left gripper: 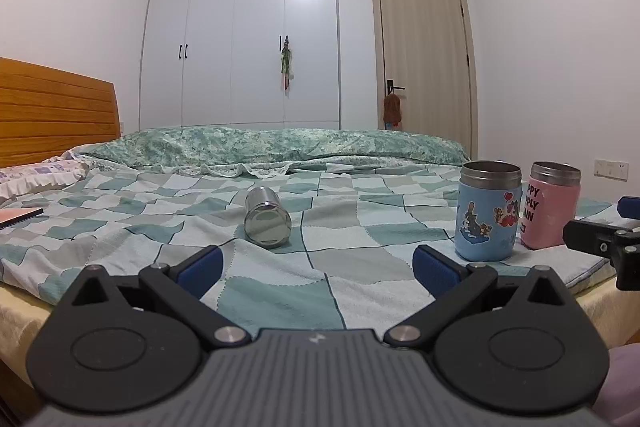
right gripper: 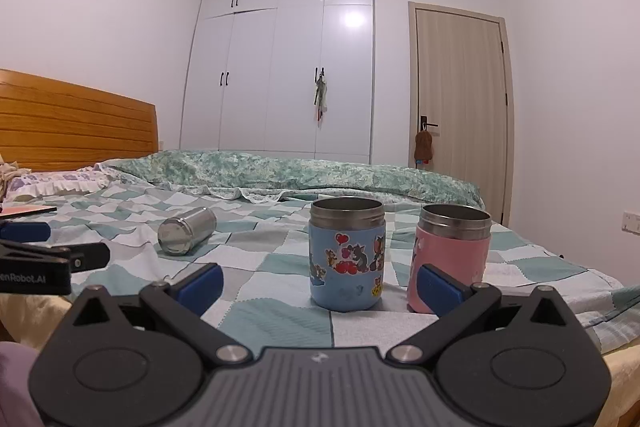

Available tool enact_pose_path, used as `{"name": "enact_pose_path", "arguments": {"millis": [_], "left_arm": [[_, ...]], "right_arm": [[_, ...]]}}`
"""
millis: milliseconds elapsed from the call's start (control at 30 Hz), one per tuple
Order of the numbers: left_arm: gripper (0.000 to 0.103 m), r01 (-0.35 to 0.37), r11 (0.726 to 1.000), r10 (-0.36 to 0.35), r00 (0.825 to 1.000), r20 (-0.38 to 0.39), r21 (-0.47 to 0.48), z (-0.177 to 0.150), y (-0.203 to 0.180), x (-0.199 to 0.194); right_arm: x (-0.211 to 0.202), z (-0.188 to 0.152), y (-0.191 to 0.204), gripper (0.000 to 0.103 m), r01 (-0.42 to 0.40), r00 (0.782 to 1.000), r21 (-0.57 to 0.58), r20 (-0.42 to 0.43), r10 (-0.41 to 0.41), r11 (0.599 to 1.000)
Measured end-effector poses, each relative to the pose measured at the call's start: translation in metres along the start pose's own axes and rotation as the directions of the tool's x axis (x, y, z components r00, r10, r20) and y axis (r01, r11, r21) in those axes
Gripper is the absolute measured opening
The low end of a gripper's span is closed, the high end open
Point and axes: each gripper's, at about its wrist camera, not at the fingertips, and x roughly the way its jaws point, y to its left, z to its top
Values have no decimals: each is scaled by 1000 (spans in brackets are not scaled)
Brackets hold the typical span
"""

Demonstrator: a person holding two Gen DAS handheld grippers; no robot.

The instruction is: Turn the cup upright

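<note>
A bare steel cup (left gripper: 267,221) lies on its side on the checked bedspread, its flat base toward me; it also shows in the right wrist view (right gripper: 186,231). A blue cartoon cup (left gripper: 489,209) (right gripper: 347,253) and a pink cup (left gripper: 553,205) (right gripper: 451,253) stand upright, mouths up. My left gripper (left gripper: 318,269) is open and empty, short of the steel cup. My right gripper (right gripper: 319,283) is open and empty, just in front of the blue cup, its right finger before the pink cup.
The bed (left gripper: 352,259) carries a rolled green quilt (left gripper: 280,145) at the back, a pillow (left gripper: 36,175) and a flat red-edged item (left gripper: 20,215) at left. A wooden headboard (left gripper: 56,115), wardrobe (left gripper: 240,35) and door (left gripper: 424,59) stand behind. The near bed edge runs under the grippers.
</note>
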Motion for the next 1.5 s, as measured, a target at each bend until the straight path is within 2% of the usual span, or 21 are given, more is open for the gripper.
{"name": "enact_pose_path", "arguments": {"millis": [1500], "left_arm": [[103, 6, 1000, -6, 1000, 9, -3, 1, 0, 1]], "right_arm": [[-1, -1, 1, 103, 1, 1000, 3, 9, -1, 1000]]}}
